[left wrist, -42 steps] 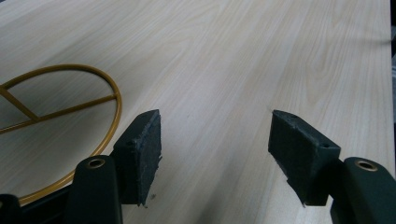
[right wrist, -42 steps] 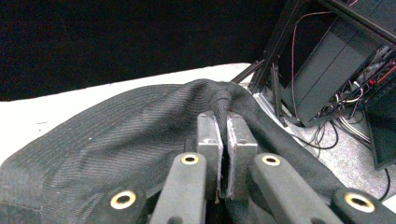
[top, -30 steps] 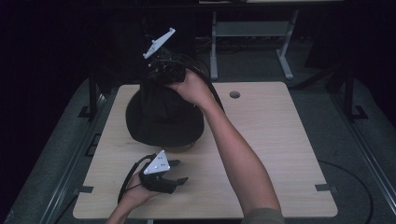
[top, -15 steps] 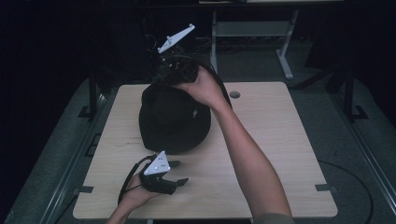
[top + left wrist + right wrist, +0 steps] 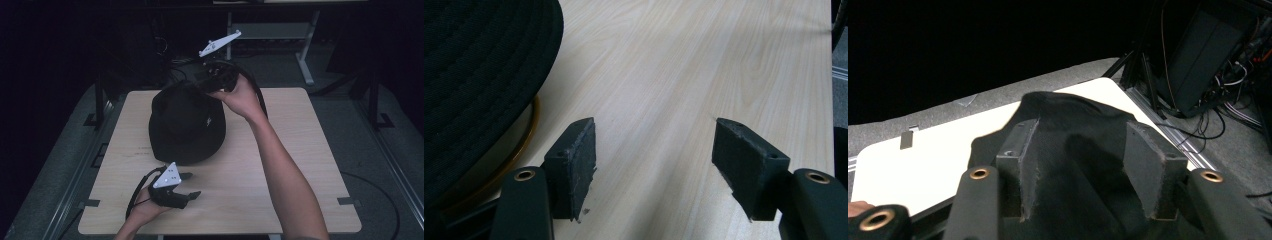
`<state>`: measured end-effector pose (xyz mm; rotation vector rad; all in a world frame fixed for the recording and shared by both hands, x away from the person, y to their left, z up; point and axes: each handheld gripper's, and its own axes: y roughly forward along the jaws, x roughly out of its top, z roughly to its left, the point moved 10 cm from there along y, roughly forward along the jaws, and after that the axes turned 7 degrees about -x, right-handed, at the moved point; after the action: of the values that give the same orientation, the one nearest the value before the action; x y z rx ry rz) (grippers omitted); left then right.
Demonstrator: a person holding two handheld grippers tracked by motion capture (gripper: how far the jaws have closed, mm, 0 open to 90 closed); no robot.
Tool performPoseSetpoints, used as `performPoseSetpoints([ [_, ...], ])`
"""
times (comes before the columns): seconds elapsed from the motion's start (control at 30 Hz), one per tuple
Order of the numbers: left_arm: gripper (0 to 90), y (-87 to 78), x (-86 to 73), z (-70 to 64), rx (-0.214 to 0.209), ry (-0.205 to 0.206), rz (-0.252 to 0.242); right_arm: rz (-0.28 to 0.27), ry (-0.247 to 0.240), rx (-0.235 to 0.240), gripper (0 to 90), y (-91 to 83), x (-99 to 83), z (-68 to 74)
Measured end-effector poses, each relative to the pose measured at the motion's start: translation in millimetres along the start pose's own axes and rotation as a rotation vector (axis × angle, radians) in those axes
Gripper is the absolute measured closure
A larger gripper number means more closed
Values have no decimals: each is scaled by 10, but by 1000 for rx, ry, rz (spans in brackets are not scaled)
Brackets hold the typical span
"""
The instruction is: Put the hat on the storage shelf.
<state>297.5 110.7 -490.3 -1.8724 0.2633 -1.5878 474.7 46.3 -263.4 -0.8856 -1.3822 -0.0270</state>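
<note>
high view, right gripper point(image 5: 200, 82) clamping black hat point(image 5: 187, 125), left gripper point(image 5: 187, 186) spread open

We see the hat point(image 5: 186, 125) in matt black cloth, stitched in ridged rows, a brass-coloured glossy ring under its brim. The table point(image 5: 300, 165) shows pale wood grain, smooth and lightly sheened. We see the left gripper point(image 5: 654, 165) with rough, frayed matt pads point(image 5: 574, 165) and brass-look rivets.

The right gripper point(image 5: 197, 82) rose and moved toward the desk's point(image 5: 300, 165) far edge, lifting the black hat's point(image 5: 187, 125) far brim. The hat slid toward the desk's right edge and tilted up.
</note>
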Motion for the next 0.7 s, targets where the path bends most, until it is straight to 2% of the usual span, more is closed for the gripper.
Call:
performPoseSetpoints([
  [0.33, 333, 4, -1, 0, 2, -8, -7, -19, 25, -15, 430, -167, -203, -143],
  [0.53, 332, 9, -4, 6, 2, -10, -10, -19, 69, -24, 418, -289, -344, -201],
  [0.7, 329, 10, 1, 21, 1, -15, -13, -19, 85, -38, 407, -378, -467, -265],
])
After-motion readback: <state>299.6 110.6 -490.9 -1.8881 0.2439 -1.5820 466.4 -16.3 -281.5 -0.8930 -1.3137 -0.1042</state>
